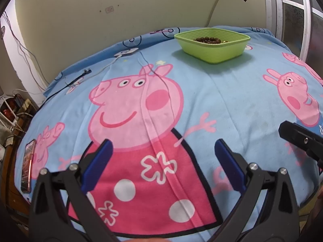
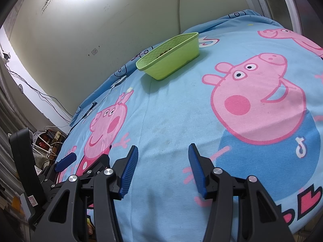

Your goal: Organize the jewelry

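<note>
We see brown beads (image 1: pixel 208 39) inside the green basket (image 1: pixel 214 53) at the blanket's (image 1: pixel 232 92) far side; left gripper (image 1: pixel 162 157) & right gripper (image 2: pixel 163 168) near us, well short of basket, fingers spread, holding nothing

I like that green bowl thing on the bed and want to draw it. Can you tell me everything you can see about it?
The green basket is a shallow, roughly square tub with rounded corners, looking like lime plastic with a dotted texture inside and a thin lip around the top. It sits upright and level on the blue cartoon-pig blanket, near the far edge by the wall. Inside lies a string of dark brown beads. Neither gripper touches it.
</note>
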`<state>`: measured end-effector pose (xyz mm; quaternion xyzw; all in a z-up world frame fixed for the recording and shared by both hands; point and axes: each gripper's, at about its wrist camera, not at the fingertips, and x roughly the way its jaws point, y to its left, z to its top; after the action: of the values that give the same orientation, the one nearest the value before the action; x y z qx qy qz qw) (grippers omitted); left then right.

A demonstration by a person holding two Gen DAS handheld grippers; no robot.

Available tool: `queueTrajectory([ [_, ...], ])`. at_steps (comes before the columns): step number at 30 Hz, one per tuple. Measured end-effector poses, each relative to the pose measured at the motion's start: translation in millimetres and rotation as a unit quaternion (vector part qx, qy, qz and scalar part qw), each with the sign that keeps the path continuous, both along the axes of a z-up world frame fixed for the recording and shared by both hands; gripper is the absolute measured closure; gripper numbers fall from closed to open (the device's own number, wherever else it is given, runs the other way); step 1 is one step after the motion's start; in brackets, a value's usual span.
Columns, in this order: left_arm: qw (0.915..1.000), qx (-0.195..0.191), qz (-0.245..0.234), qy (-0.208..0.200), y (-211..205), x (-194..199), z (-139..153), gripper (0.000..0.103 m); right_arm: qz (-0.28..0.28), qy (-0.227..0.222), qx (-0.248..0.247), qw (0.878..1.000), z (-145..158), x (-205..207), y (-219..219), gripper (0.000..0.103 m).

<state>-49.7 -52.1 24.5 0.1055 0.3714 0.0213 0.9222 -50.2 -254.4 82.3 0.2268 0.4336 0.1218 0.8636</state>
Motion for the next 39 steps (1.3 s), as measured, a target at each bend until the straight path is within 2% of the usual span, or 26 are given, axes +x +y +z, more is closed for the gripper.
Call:
queueTrajectory([
  [4,0.9996,0.003,-0.007,-0.026,-1.3,-5.9,4.6,0.006,0.007,-0.003,-0.005,1.000,1.3,1.8,1.7,0.070],
  [9,0.9997,-0.005,-0.017,-0.016,-3.1,6.9,10.4,0.006,0.020,-0.016,-0.032,0.999,10.7,13.8,2.3,0.069],
  [14,0.9994,-0.014,-0.032,0.001,-6.6,31.8,17.3,0.006,0.027,-0.022,-0.082,0.996,16.9,37.2,-0.6,0.055],
  [16,0.9994,-0.008,-0.034,0.001,-7.8,43.8,18.6,0.006,0.024,-0.015,-0.105,0.994,15.2,51.1,-4.5,0.050],
  [22,0.9995,-0.002,-0.029,0.013,-5.7,86.9,17.1,0.006,0.004,0.030,-0.149,0.988,2.5,96.4,-21.1,0.049],
  [26,0.9994,0.001,-0.022,0.027,-2.9,111.0,11.2,0.006,0.007,0.043,-0.189,0.981,-6.8,122.2,-19.7,0.047],
  [33,0.9984,0.020,-0.016,0.050,0.2,135.5,-7.2,0.006,0.053,0.042,-0.273,0.960,-23.8,150.0,-2.6,0.019],
  [35,0.9979,0.025,-0.016,0.057,0.6,138.7,-13.0,0.006,0.046,0.034,-0.273,0.960,-25.9,150.8,-2.7,0.019],
  [39,0.9986,0.027,-0.024,0.039,1.5,137.5,-16.3,0.006,0.045,0.033,-0.274,0.960,-25.9,151.6,-1.8,0.019],
])
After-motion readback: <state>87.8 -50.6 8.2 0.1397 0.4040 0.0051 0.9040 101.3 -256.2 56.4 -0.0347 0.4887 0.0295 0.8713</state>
